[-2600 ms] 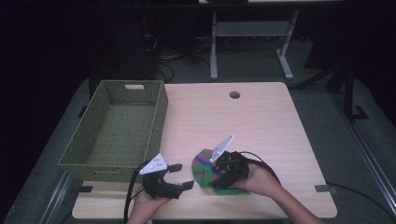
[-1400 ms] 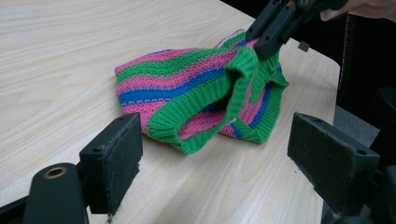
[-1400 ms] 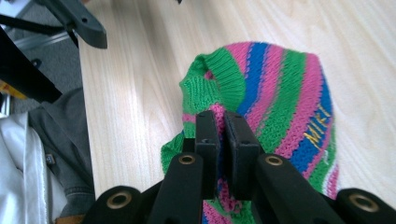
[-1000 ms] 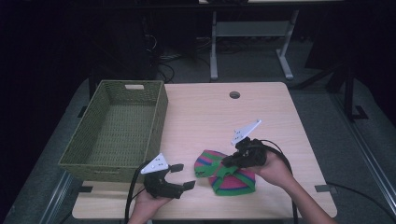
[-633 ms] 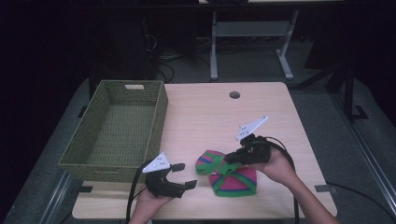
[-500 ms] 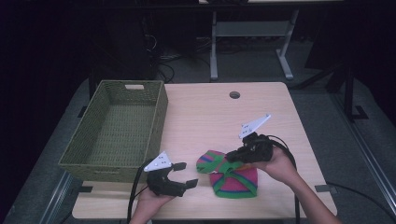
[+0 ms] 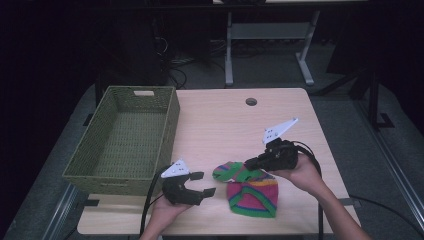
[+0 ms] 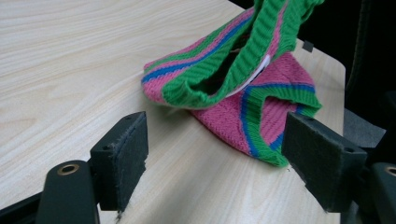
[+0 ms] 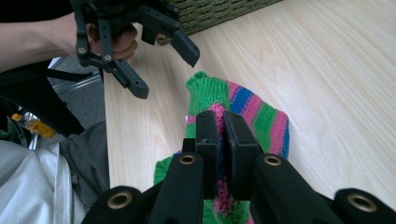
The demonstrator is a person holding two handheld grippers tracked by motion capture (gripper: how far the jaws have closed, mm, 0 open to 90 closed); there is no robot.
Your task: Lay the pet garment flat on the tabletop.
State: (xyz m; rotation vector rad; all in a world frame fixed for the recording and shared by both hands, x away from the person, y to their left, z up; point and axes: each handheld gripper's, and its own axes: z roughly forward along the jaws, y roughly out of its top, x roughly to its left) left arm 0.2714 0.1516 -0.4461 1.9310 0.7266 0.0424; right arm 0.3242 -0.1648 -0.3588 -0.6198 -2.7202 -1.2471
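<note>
A knitted hat (image 7: 250, 190) striped pink, green and blue lies near the table's front edge. My right gripper (image 7: 248, 164) is shut on its upper rim and lifts that edge off the wood, as the right gripper view shows with the striped knit (image 9: 261, 122) pinched between the jaws of the right gripper (image 9: 221, 122). My left gripper (image 7: 203, 183) stands open just left of the hat, jaws pointing at it. In the left gripper view the hat (image 8: 243, 100) lies ahead of the left gripper (image 8: 224, 156) with its raised opening facing me, and nothing sits between the pads.
A green woven basket (image 7: 125, 140) with nothing in it stands at the table's left side. A round cable hole (image 7: 251, 101) is at the back centre. The left gripper (image 9: 163, 70) and its hand appear in the right gripper view. Bare wood lies behind the hat.
My right gripper has drawn the hat's rim to the right and upward, stretching it open. The left gripper has shifted slightly toward the hat and stays open.
</note>
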